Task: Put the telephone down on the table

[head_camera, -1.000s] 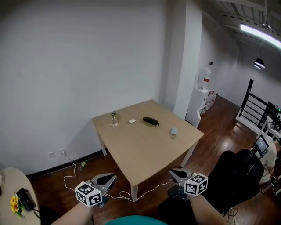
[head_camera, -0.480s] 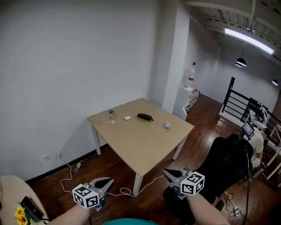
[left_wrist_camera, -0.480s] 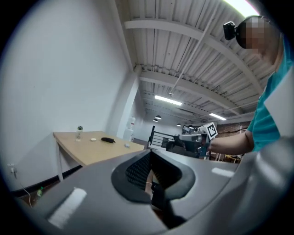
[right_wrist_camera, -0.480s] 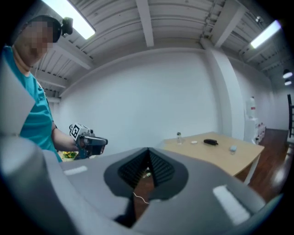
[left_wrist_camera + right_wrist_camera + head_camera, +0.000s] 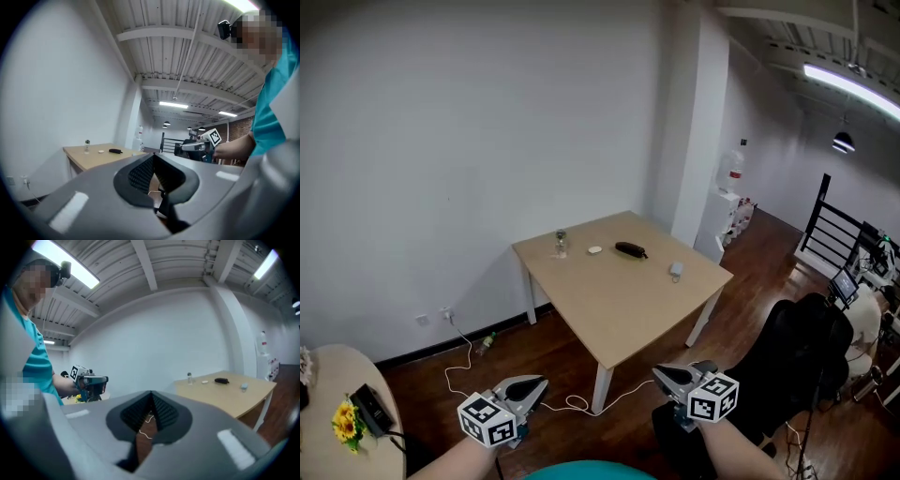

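**Both claws closed and empty, telephone lying on the worktop**

Left claw (image 5: 539,382) shut, pads meeting at the tips, nothing gripped between them. Same for the right claw (image 5: 661,372): tips together, only floor (image 5: 516,361) and a white cable (image 5: 572,405) seen past the pads. Both held low and roughly level, well short of the worktop (image 5: 619,309), one toward each side of its near corner.

On the worktop, toward its far edge: telephone (image 5: 630,249), a dark, elongated shape lying flat, well apart from both claws. In the same row, nearer the worktop's far left corner: a small white piece (image 5: 594,249), then a small clear bottle (image 5: 561,244) standing upright. Nearer the worktop's right edge: a small grey piece (image 5: 676,270).

Right of the worktop, on the floor: a black chair (image 5: 797,356). Far left of the worktop: a round table (image 5: 319,384) with yellow flowers (image 5: 342,427).
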{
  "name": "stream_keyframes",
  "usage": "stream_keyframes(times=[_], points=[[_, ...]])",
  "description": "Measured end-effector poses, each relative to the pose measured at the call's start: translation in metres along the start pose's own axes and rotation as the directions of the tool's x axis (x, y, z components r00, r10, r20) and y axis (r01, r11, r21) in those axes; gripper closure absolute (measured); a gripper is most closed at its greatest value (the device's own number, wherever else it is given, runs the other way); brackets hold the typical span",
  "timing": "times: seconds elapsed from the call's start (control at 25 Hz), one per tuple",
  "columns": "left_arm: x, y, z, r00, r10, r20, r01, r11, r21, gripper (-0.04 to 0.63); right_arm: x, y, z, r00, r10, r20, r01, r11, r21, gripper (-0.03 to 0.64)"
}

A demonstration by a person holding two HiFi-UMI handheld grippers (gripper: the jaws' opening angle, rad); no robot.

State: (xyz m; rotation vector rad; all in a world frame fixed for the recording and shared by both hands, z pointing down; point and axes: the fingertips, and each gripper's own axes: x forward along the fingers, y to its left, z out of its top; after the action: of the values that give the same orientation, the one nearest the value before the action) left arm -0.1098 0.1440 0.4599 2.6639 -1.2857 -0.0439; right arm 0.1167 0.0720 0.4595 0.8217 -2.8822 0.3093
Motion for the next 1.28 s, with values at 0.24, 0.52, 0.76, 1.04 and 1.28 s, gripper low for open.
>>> stream_keyframes(times=[0.24, 0.52, 0.76, 1.04, 1.28], points=[[0.016, -0.048, -0.022, 0.993, 0.108, 0.049, -0.103, 0.990, -0.092, 0.591, -0.045, 0.000, -0.019, 0.992, 0.107, -0.070, -0.108, 0.994, -0.012, 0.617], [0.011, -0.074, -0.028, 0.997, 0.070, 0.013, -0.069, 0.996, -0.054, 0.591, -0.057, 0.004, -0.020, 0.994, 0.103, -0.032, -0.104, 0.995, -0.011, 0.617], [0.001, -0.066, -0.022, 0.999, 0.046, 0.011, -0.046, 0.999, -0.028, 0.591, -0.051, 0.013, -0.026, 0.998, 0.065, -0.024, -0.065, 0.998, -0.010, 0.617], [-0.001, -0.064, -0.022, 0.999, 0.045, 0.015, -0.044, 0.998, -0.044, 0.591, -0.048, 0.018, -0.026, 0.997, 0.066, -0.031, -0.066, 0.998, -0.021, 0.617], [-0.004, -0.063, -0.023, 0.998, 0.060, 0.015, -0.059, 0.997, -0.053, 0.591, -0.051, 0.017, -0.024, 0.997, 0.075, -0.035, -0.076, 0.997, -0.025, 0.617]])
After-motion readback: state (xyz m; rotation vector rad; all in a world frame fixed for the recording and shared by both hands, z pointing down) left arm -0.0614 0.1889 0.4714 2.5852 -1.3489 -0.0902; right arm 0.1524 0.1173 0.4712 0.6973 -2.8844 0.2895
